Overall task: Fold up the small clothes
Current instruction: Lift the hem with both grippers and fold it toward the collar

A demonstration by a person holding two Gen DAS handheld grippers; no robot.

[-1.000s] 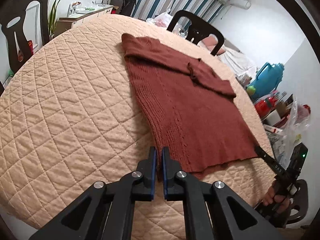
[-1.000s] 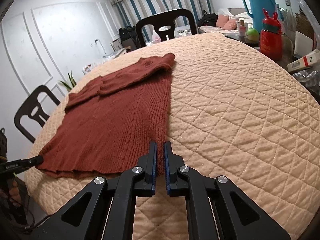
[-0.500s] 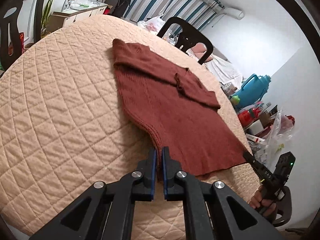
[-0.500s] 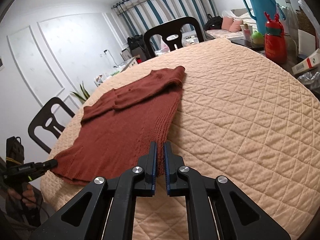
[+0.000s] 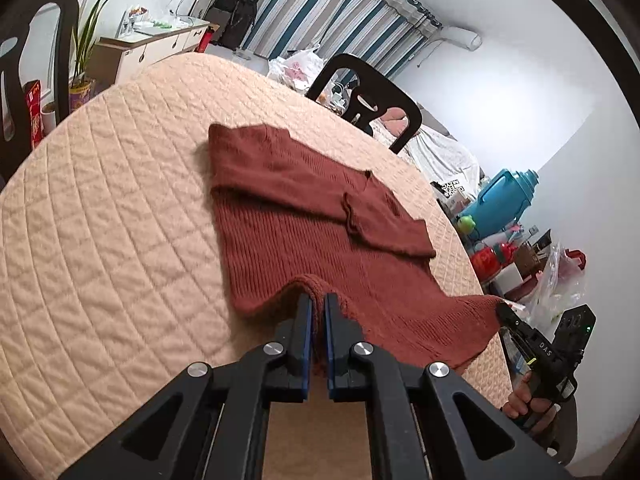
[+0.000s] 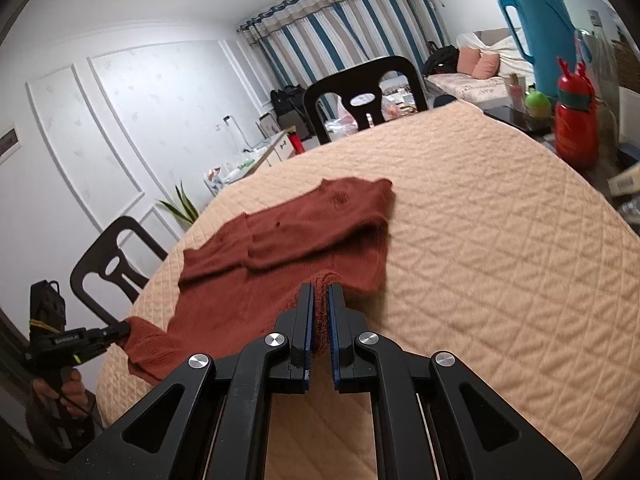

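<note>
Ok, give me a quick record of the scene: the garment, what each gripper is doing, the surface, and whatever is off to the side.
garment: rust-red knit sweater, sleeves folded across the body, hem corners lifted
left gripper: shut on the sweater's hem
right gripper: shut on the sweater's hem
surface: table with peach quilted cover
side items: blue thermos jug, red bottle
seating: black chair at the far edge

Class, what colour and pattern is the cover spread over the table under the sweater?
Peach-tan, stitched in a quilted diamond pattern: the table cover shows best in the right wrist view.
</note>
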